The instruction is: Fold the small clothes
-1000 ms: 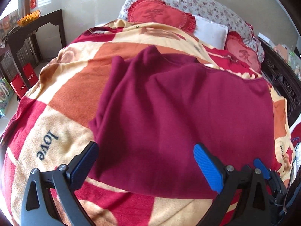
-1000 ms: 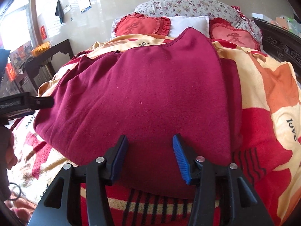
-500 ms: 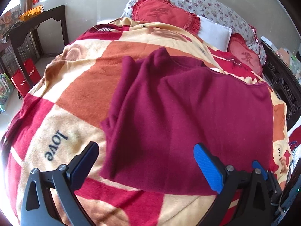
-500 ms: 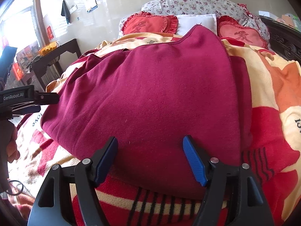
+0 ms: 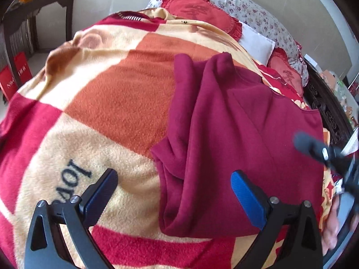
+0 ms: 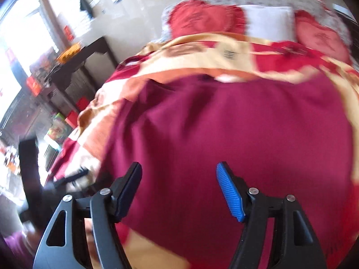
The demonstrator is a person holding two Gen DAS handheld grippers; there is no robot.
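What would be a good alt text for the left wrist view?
A dark red garment, partly folded, lies on a red, orange and cream blanket on a bed. The left tongs hang open above its near edge, holding nothing.

Both wrist views look steeply down, close over the maroon garment (image 5: 235, 134) from opposite sides.

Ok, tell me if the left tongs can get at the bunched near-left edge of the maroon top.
Probably yes. The left tongs are open and empty, and the maroon top's bunched edge lies between the tips on the blanket, nothing covering it. The right tongs sit off to the side.
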